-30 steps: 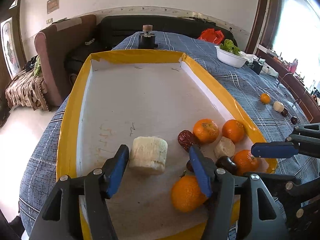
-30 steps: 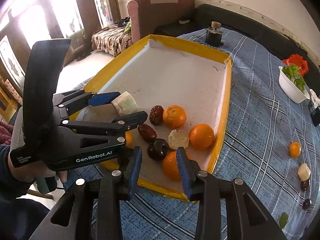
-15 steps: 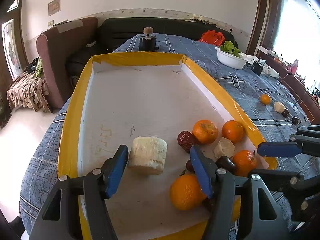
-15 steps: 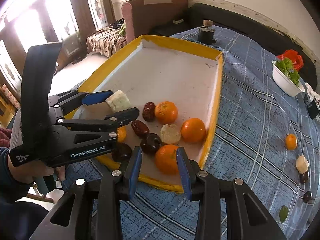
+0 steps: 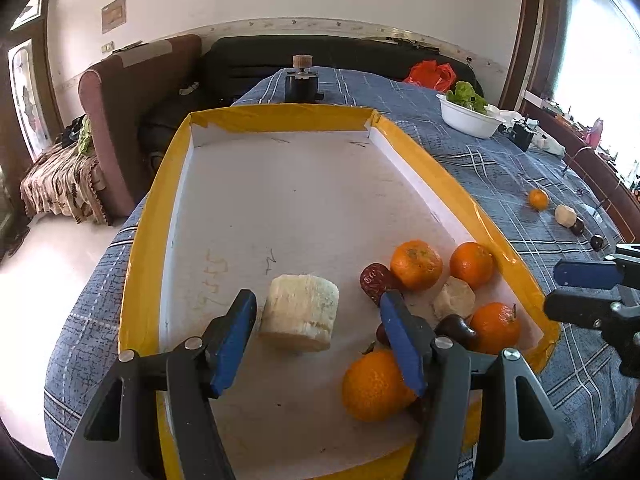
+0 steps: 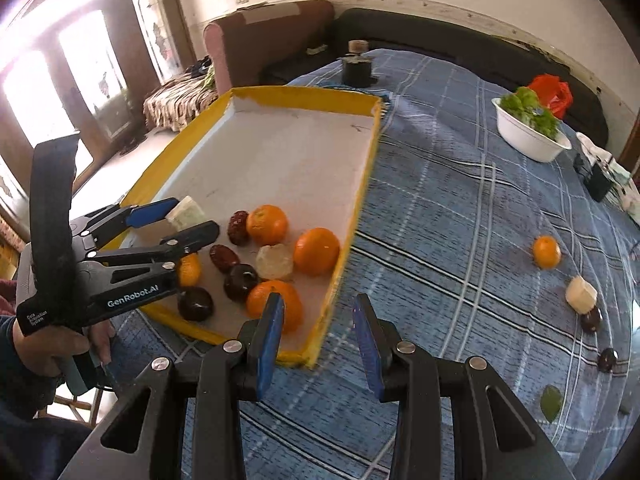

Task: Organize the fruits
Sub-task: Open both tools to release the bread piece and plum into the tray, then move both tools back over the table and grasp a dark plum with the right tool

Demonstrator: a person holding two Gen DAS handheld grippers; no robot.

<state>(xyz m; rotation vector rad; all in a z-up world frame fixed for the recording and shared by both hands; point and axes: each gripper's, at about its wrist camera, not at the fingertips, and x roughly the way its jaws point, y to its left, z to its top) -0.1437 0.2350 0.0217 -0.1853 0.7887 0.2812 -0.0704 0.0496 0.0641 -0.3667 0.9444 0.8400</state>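
Observation:
A yellow-rimmed white tray (image 5: 168, 200) (image 6: 360, 184) holds several oranges (image 5: 416, 265) (image 6: 316, 251), red dates (image 5: 374, 278), dark plums (image 6: 240, 282) and pale peeled chunks at its near right corner. My left gripper (image 5: 320, 340) (image 6: 180, 216) is open and empty over the tray, a pale cylinder chunk (image 5: 300, 312) just ahead between its fingers. My right gripper (image 6: 320, 340) is open and empty above the blue cloth by the tray's near corner. On the cloth to the right lie an orange (image 6: 546, 252), a pale chunk (image 6: 581, 294) and two dark fruits (image 6: 591, 319).
A white bowl of greens (image 6: 530, 134) and a red bag (image 6: 550, 90) stand at the far right. A dark jar with a cork lid (image 5: 302, 80) stands beyond the tray. A green leaf (image 6: 550, 401) lies on the cloth. An armchair (image 5: 120, 120) stands left.
My right gripper has pulled back and swung right, from over the tray's fruit pile to above the cloth beside it. My left gripper has barely moved.

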